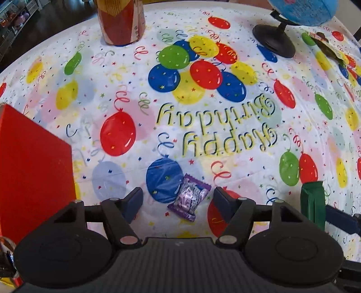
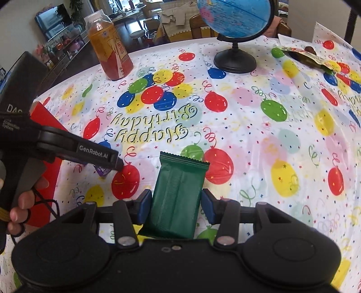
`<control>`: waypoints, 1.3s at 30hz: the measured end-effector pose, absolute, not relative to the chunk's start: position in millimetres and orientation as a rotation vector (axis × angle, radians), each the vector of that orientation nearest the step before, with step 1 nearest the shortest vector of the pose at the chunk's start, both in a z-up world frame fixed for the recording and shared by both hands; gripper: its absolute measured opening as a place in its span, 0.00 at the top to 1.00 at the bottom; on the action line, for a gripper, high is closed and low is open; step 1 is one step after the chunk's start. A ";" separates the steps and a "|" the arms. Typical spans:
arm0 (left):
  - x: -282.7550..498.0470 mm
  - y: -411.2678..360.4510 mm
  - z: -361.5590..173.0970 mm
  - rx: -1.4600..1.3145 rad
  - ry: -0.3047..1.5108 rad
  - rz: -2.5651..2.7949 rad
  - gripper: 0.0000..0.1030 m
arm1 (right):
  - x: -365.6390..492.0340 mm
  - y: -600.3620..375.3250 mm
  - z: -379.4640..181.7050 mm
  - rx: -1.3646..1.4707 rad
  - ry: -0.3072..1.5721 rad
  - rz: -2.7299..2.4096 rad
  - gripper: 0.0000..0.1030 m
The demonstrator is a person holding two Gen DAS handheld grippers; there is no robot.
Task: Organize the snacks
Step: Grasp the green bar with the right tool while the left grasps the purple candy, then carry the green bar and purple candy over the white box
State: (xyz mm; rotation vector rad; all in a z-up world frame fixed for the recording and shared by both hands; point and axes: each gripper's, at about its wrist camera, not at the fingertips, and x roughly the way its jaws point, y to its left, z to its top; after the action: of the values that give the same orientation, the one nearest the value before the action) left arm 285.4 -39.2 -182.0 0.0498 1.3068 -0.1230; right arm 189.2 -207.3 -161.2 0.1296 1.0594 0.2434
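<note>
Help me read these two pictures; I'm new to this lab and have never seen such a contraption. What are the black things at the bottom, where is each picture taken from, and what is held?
No robot here: a person holds a two-finger gripper in each hand, each with a wide-angle camera looking along its fingers. One picture is from the left gripper, the other from the right gripper.

The table wears a balloon tablecloth. On it stand a drink bottle and a globe; a red box sits at the left.

The right gripper is closed on a green snack packet. The left gripper is over a small purple candy lying flat between its fingers; they are not touching it, so it is not yet gripped.
</note>
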 end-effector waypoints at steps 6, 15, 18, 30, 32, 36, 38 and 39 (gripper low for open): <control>281.8 -45.1 -178.6 0.085 1.283 -0.126 0.62 | 183.8 -208.9 -160.2 0.130 1.055 0.233 0.56; 271.4 -38.1 -175.7 0.036 1.280 -0.101 0.76 | 169.8 -214.1 -154.5 0.168 1.056 0.219 0.56; 266.0 -32.1 -170.5 0.006 1.288 -0.087 0.76 | 162.8 -216.3 -149.0 0.180 1.048 0.218 0.56; 217.6 -15.3 -126.1 -0.083 1.248 -0.053 0.76 | 125.1 -215.4 -114.2 0.157 0.998 0.261 0.56; 207.1 -12.4 -116.1 -0.088 1.234 -0.049 0.76 | 118.5 -213.9 -107.0 0.149 0.986 0.277 0.56; 186.0 -6.4 -96.0 -0.097 1.204 -0.033 0.76 | 105.6 -208.0 -92.9 0.119 0.964 0.312 0.56; 175.2 -3.3 -86.7 -0.100 1.188 -0.026 0.76 | 99.4 -203.1 -85.8 0.097 0.952 0.333 0.56; 170.2 -1.5 -82.3 -0.103 1.180 -0.024 0.76 | 96.4 -200.3 -82.6 0.085 0.947 0.344 0.56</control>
State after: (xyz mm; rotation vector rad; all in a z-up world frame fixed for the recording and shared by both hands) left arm 170.2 -1.5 -82.3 -0.1029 1.1802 -0.0242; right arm 96.4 -200.3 -82.6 0.0849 0.9472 0.3440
